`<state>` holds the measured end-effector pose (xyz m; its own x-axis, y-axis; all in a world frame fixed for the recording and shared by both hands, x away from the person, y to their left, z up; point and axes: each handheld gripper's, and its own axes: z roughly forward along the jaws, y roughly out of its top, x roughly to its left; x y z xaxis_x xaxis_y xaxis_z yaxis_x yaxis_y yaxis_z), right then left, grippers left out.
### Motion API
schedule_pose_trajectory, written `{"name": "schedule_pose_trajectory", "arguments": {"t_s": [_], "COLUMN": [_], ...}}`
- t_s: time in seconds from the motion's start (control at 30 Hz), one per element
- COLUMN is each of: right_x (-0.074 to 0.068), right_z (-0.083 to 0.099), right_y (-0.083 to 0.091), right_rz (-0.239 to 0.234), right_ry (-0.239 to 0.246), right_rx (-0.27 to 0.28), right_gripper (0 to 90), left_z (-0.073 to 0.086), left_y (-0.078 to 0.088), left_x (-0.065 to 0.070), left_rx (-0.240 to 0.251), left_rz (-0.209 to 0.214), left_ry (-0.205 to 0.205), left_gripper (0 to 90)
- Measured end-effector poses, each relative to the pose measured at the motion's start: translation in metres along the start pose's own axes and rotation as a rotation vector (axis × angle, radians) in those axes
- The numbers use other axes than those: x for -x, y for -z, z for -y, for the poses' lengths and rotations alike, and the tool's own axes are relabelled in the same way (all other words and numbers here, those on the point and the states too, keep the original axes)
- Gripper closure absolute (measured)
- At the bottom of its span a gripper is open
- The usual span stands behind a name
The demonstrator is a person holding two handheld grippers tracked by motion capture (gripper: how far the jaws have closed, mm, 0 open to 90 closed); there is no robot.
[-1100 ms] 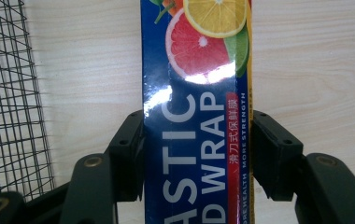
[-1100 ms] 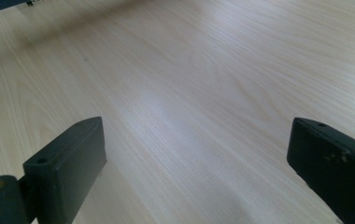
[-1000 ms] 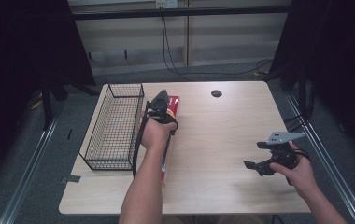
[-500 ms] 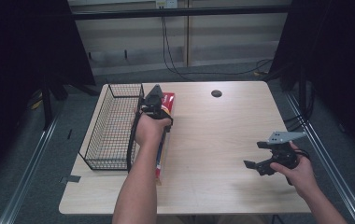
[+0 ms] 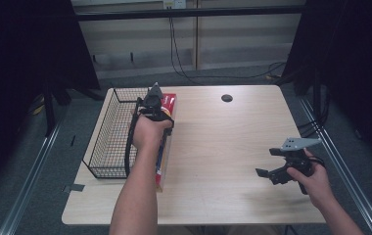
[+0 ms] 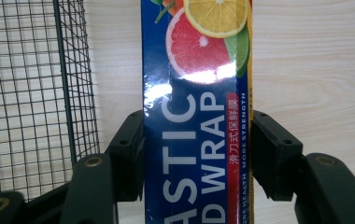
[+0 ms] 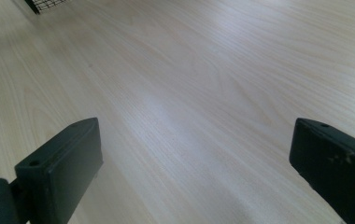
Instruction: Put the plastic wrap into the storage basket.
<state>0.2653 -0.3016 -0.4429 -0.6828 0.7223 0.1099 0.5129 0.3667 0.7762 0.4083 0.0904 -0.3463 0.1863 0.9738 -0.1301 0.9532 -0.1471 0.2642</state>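
The fingers (image 6: 126, 154) of the left gripper (image 6: 197, 149) were pressed against both long sides of the plastic wrap box (image 6: 196, 121), clamping it across its width; in the left gripper view the box ran up the middle of the frame, its citrus picture at the top. Left of it in that view stood the mesh wall of the wire basket (image 6: 31, 93), with bare table showing between box and mesh.

In the high view the left gripper (image 5: 153, 100) sat left of centre, at the far end of the box (image 5: 167, 104), which lay lengthwise on the table (image 5: 223, 147) just beside the basket's (image 5: 106, 142) right wall. Whether the box was lifted off the wood could not be told.

The right gripper (image 7: 194, 158) had its jaws spread wide over bare wood, holding nothing; in the high view it (image 5: 284, 169) was at the lower right of the frame, well apart from the box.

By these pictures, the grasp looked done, while the likely transfer into the basket remained: the box was not yet inside.
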Motion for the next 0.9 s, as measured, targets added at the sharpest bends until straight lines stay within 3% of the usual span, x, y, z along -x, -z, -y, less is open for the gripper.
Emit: {"name": "schedule_pose_trajectory", "arguments": {"t_s": [0.5,0.67,0.9], "right_x": [0.001,0.001,0.001], "right_z": [0.0,0.0,0.0], "right_y": [0.003,0.003,0.002], "right_rz": [0.003,-0.001,0.003], "right_ry": [0.0,0.003,0.003], "right_rx": [0.009,0.011,0.003], "right_gripper": [2.0,1.9,2.0], "left_z": [-0.002,-0.003,-0.003], "left_y": [0.011,0.018,0.023], "left_x": [-0.008,-0.012,-0.02], "left_rx": [-0.011,-0.009,-0.01], "left_rz": [-0.007,0.001,-0.019], "left_ry": [0.003,0.018,0.032], "left_gripper": [44.0,44.0,44.0]}}
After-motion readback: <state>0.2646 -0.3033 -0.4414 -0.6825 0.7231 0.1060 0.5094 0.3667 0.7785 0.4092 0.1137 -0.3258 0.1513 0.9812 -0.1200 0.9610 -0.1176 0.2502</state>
